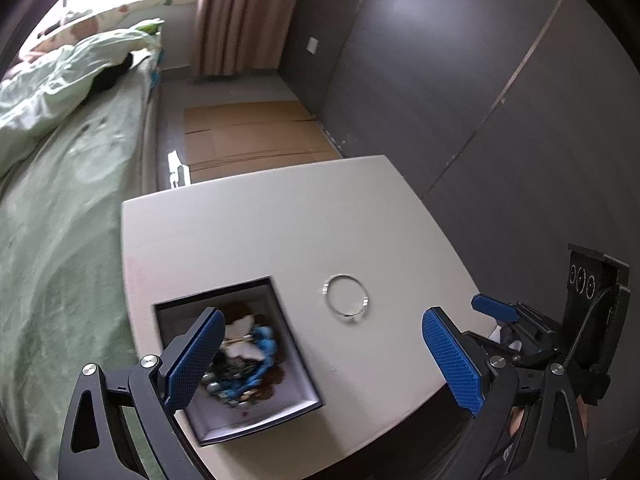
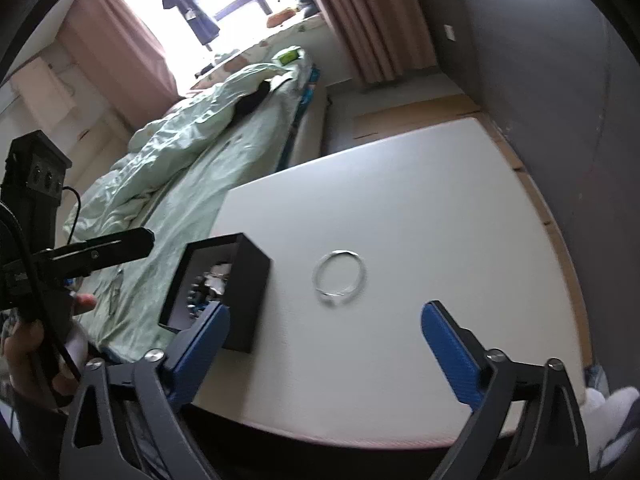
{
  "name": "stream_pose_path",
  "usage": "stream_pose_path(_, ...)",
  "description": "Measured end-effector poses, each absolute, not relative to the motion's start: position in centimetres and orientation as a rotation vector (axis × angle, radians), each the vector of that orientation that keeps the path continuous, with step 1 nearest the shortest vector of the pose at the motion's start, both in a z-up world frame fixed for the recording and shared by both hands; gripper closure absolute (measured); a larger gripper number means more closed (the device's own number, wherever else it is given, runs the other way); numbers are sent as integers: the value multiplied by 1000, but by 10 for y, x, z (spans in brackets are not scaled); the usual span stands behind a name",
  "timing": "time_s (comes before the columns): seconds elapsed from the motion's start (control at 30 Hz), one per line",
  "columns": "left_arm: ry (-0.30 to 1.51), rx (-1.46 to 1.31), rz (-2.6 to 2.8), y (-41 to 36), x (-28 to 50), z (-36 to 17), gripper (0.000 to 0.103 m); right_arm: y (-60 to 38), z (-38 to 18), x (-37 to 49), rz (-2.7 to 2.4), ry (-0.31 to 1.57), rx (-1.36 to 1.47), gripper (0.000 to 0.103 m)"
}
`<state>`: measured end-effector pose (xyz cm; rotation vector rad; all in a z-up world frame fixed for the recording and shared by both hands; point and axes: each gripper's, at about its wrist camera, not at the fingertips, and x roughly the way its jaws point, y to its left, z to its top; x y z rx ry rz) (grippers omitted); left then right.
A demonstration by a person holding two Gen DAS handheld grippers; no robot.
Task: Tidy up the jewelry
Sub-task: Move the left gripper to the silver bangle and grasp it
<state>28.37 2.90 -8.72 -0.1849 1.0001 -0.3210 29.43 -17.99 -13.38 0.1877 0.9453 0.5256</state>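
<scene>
A thin silver bangle (image 1: 345, 295) lies flat on the white table (image 1: 280, 220), right of an open black jewelry box (image 1: 236, 360). The box holds several pieces, among them blue beads (image 1: 262, 346) and a white butterfly shape. My left gripper (image 1: 324, 360) is open and empty, hovering over the table's near edge, its left finger above the box. In the right wrist view the bangle (image 2: 339, 276) lies ahead of my right gripper (image 2: 324, 354), which is open and empty. The box (image 2: 224, 292) sits to its left. The left gripper (image 2: 120, 250) shows at far left.
A bed with green bedding (image 1: 60, 240) runs along the table's left side. Flat cardboard (image 1: 256, 136) lies on the floor beyond the table. A dark wall (image 1: 480, 80) stands to the right. Pink curtains (image 2: 372, 20) and a bright window are at the far end.
</scene>
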Motion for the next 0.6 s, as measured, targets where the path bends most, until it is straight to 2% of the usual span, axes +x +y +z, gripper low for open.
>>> stream_pose_path(0.5, 1094, -65, -382, -40, 309, -114, 7, -253, -147, 291, 437, 916, 295, 4)
stream_pose_path(0.6, 1121, -48, -376, -50, 316, -125, 11, -261, -149, 292, 428, 915, 307, 4)
